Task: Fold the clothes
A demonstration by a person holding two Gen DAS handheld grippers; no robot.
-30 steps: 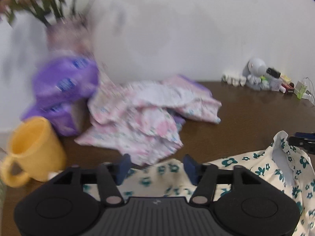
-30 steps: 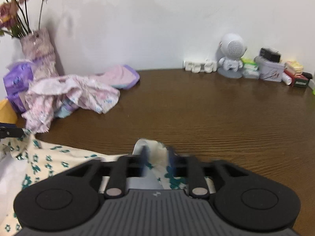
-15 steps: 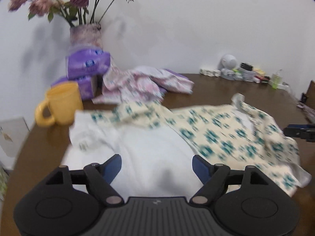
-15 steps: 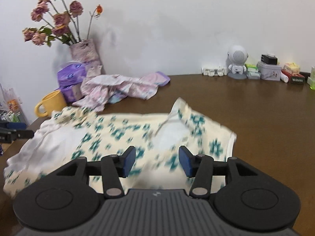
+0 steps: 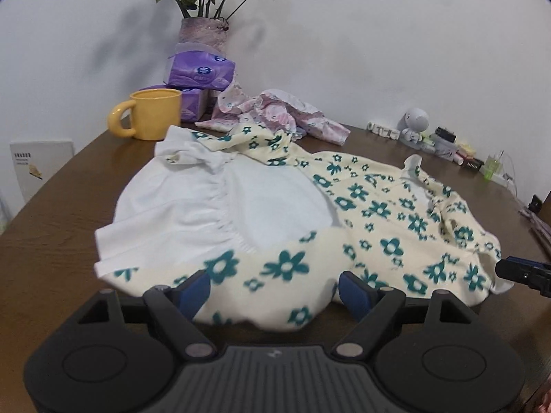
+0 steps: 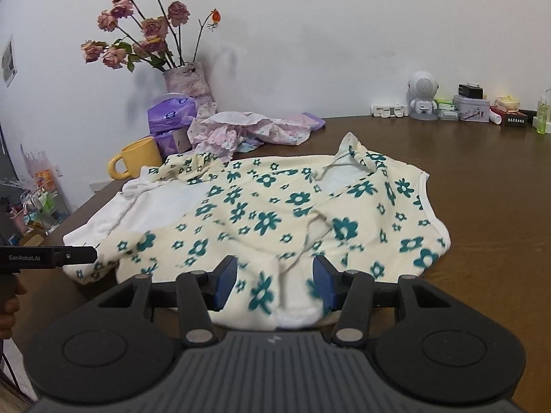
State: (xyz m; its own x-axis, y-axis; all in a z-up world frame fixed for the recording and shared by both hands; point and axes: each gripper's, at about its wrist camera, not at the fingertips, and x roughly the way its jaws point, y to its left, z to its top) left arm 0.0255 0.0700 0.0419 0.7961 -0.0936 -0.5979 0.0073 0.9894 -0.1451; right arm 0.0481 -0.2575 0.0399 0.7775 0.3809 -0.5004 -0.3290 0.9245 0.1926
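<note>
On the table: the flowered garment (image 6: 275, 213) is spread across the brown table (image 6: 482, 179), its white lining (image 5: 220, 203) turned up on the side nearest the yellow mug (image 5: 151, 113).
Garment lie: it is only roughly flattened; a collar or strap end (image 6: 351, 148) stands up at the far edge and wrinkles run through the middle.
Left gripper: the left gripper (image 5: 275, 290) is seen with jaws wide apart over the near hem; cloth lies between the blue pads, but no pinch is shown, so it is judged released.
Right gripper: the right gripper (image 6: 275, 284) is likewise parted, less widely, with the near edge of the cloth between its pads and nothing clamped.
Step in hand: the laying-out is judged just finished; no fold has yet been made.
Next move: a fresh grasp on the near hem by both tools is called for, so that the edge can be carried over; the raised lining should be smoothed first.
Beyond the garment: a second, pink garment (image 6: 248, 130) lies crumpled near the purple tissue packs (image 6: 172, 117) and the vase of dried roses (image 6: 186, 82).
</note>
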